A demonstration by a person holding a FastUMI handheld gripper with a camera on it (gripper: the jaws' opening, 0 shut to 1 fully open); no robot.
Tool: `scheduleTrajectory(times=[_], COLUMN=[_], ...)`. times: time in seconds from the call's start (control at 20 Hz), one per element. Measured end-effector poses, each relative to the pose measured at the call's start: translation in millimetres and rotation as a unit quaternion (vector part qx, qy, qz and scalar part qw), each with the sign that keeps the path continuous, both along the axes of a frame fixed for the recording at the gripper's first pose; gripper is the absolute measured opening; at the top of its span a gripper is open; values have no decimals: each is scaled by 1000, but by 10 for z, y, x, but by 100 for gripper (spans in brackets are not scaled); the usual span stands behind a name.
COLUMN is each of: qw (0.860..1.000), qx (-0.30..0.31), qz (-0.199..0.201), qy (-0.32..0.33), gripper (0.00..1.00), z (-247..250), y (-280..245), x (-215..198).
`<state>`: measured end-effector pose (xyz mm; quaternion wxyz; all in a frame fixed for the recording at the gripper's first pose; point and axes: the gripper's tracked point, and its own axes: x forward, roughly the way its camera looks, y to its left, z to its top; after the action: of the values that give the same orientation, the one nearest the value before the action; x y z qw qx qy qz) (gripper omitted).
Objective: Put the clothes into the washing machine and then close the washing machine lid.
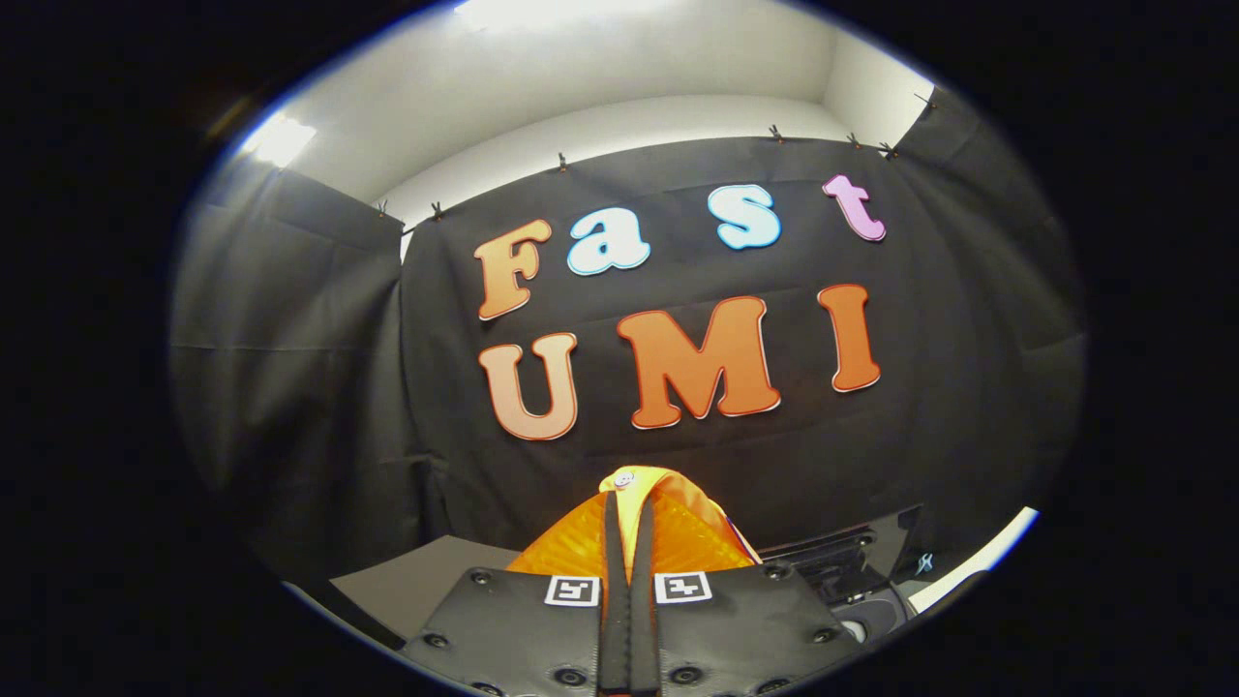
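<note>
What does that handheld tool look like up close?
The tool has two long, narrow fingers lying side by side. Each runs out from a broad, flat, dark plate studded with round screws, and each plate carries a small square black-and-white marker near the finger.

Black cloth wall (319, 387) clipped up, white ceiling (619, 68), grey tabletop (426, 581) below.

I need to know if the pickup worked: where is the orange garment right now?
In the gripper view, the orange garment is pinched between the closed fingers, bunched just ahead of them, raised before the black cloth wall.
</note>
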<state>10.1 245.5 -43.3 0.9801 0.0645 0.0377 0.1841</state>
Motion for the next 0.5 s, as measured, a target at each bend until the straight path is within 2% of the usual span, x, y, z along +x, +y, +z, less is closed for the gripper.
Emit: scheduleTrajectory(times=[0.5], qw=[998], qx=[-18], qz=[-50], qy=[26], gripper=[7], z=[-363], y=[-873], x=[249])
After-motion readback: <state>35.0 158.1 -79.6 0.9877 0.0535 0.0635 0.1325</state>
